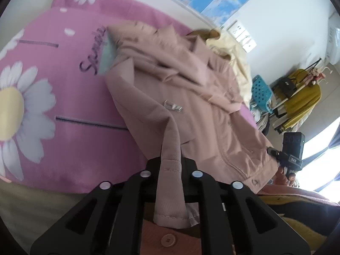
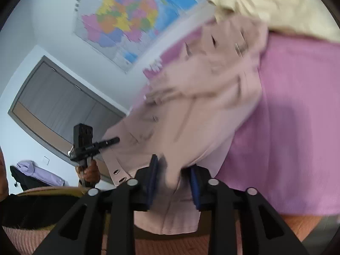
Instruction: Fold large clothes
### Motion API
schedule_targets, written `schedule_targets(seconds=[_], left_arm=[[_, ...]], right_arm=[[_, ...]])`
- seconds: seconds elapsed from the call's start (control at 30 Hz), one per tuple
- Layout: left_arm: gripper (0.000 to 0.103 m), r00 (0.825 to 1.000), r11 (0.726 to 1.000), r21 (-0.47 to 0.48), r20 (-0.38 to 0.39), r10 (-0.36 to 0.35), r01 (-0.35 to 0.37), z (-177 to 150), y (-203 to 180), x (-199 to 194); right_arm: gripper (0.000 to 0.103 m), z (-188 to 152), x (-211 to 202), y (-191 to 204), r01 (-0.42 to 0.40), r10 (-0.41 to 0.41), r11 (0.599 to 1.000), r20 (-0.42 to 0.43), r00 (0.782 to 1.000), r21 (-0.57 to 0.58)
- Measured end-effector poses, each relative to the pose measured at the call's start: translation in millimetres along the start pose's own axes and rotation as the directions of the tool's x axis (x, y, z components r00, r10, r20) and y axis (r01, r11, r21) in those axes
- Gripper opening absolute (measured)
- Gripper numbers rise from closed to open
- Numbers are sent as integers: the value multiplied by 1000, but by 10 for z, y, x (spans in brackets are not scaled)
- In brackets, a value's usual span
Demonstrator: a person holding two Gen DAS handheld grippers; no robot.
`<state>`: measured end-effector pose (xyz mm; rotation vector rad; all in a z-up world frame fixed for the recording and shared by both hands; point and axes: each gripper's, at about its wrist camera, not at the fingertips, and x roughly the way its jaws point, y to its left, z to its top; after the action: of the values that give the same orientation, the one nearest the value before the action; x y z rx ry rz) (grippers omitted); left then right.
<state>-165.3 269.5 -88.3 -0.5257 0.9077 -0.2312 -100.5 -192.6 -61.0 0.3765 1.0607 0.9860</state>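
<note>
While both tools (image 1: 171, 165) (image 2: 174, 170) pinch jacket (image 1: 191, 106), map (image 2: 125, 19) right-only.

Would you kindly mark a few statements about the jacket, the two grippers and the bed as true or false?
1. The left gripper is shut on a sleeve cuff of the pink jacket. True.
2. The right gripper is open and holds nothing. False: pink jacket fabric is pinched between its blue-padded fingers.
3. The bed cover is pink with white daisies. True.
4. The jacket is dark blue. False: it is pale pink.
5. A map hangs on the wall. True.
6. The jacket lies neatly folded. False: it is spread out and rumpled.
</note>
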Motion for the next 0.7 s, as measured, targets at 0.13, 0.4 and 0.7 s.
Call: schedule_targets(seconds=[0.13, 0.4, 0.7], left_arm=[[31, 998, 1000, 8, -55, 20, -19, -63, 79, 171], [4, 998, 999, 20, -54, 28, -27, -112, 111, 211], [4, 997, 999, 45, 79, -17, 13, 339, -169, -282]], right_arm=[[61, -129, 118, -159, 63, -60, 997, -63, 996, 37], [6, -159, 125, -48, 32, -32, 999, -51, 998, -8], [5, 371, -214, 251, -39, 45, 998, 140, 989, -45]])
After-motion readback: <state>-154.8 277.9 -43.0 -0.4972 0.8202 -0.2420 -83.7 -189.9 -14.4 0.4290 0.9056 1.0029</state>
